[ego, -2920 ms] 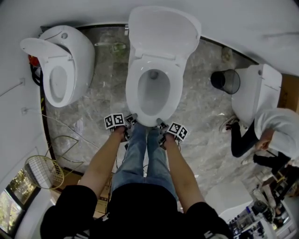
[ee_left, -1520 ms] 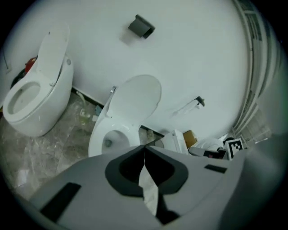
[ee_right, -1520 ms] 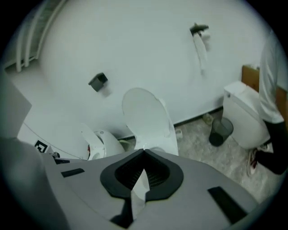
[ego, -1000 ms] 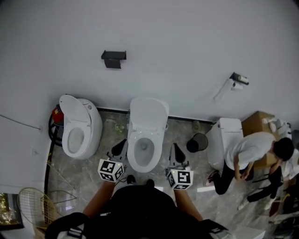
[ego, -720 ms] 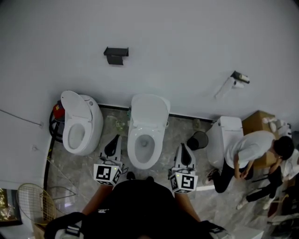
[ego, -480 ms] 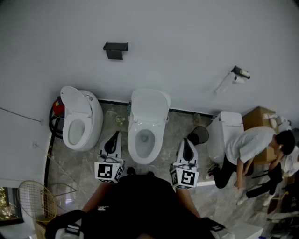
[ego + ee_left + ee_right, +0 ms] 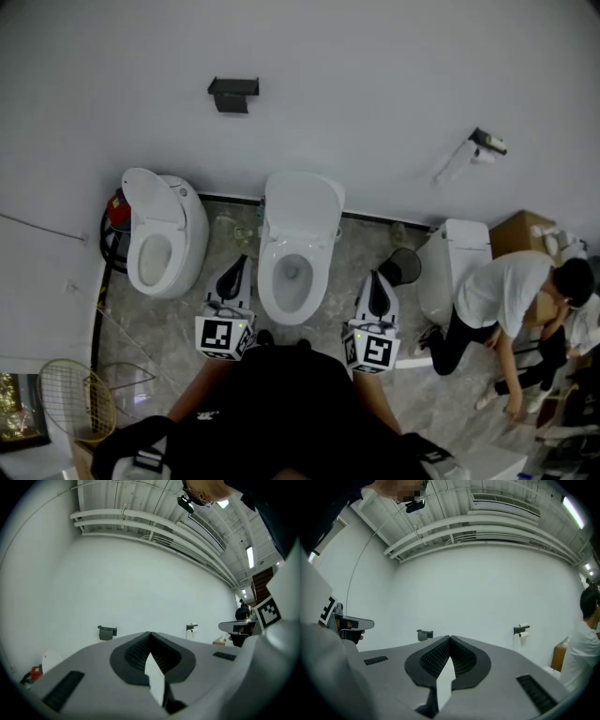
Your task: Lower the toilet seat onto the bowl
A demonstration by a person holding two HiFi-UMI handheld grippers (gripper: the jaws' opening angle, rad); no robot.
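Observation:
The middle toilet [image 7: 294, 267] stands against the white wall, its seat [image 7: 274, 292] lying flat on the bowl and its lid [image 7: 304, 205] raised. My left gripper [image 7: 238, 264] hovers left of the bowl, shut and empty. Right of the bowl, my right gripper [image 7: 374, 279] is also shut with nothing in it. Neither touches the toilet. In the left gripper view the jaws [image 7: 150, 633] meet and point level at the wall. The right gripper view shows the same: closed jaws [image 7: 450, 638] against bare wall.
A second toilet [image 7: 167, 242] with its lid up stands at the left, a third [image 7: 456, 267] at the right. A black bin [image 7: 404, 266] sits between the middle and right toilets. A person [image 7: 511, 295] crouches at the right. A wall bracket [image 7: 233, 94] and paper holder [image 7: 485, 144] hang above.
Both grippers have risen from the bowl's front rim to beside the toilet and now point level. The head view has pulled back and up from the toilet.

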